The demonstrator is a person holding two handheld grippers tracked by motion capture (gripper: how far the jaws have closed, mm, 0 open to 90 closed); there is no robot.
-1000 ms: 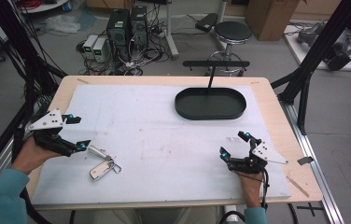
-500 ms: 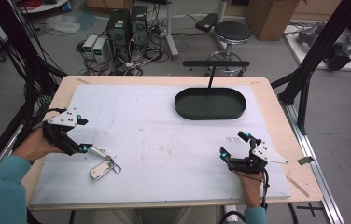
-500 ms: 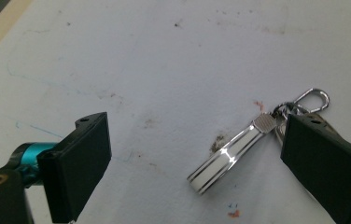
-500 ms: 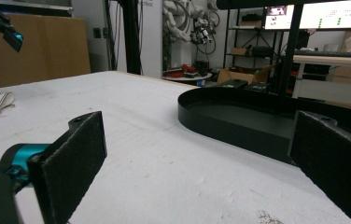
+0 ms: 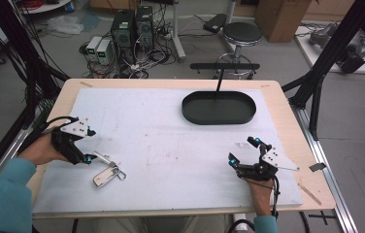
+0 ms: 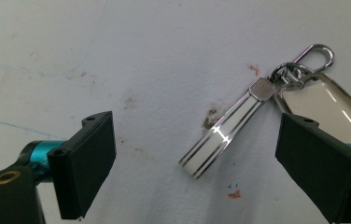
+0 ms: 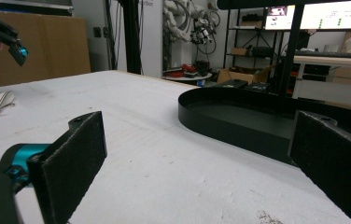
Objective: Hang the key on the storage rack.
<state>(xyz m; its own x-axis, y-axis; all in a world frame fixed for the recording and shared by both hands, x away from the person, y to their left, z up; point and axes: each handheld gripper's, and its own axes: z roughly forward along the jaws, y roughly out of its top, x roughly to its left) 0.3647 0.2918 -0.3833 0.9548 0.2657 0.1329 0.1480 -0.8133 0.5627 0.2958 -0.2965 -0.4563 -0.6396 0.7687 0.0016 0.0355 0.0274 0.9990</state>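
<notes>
**Keychain on the mat: reach complete, grasp not yet made**

Item: keychain (image 6: 222,133), 1 piece, made of a flat white strap with chrome edges, a knurled metal ferrule, a ring and a snap hook (image 6: 316,53). A clear, chrome-rimmed tag (image 6: 325,105) hangs from the same ring.

Location: lying flat on the white mat (image 5: 171,141), near the mat's front-left corner, well apart from the black oval tray (image 5: 218,108), which stands toward the far right of the mat.

Orientation: in the left gripper view the strap's long axis runs on a diagonal, its looped end nearest the camera and its hook end farthest. In the high view the chain (image 5: 108,174) lies slanted across the mat.

Tool, left gripper (image 5: 89,159): its jaws have just been closing a little yet stand wide apart, 1 on each side of the strap, neither pad touching it. It holds nothing. The far pad (image 6: 320,163) overlaps the tag's edge in the picture; contact cannot be told.

Tool, right gripper (image 5: 241,156): resting near the mat's front-right corner, jaws wide, nothing between them, pointed toward the tray (image 7: 239,116).

Progress, as judged: the approach looks done; closing on the strap, the lift and any carry toward the tray are all left.
</notes>
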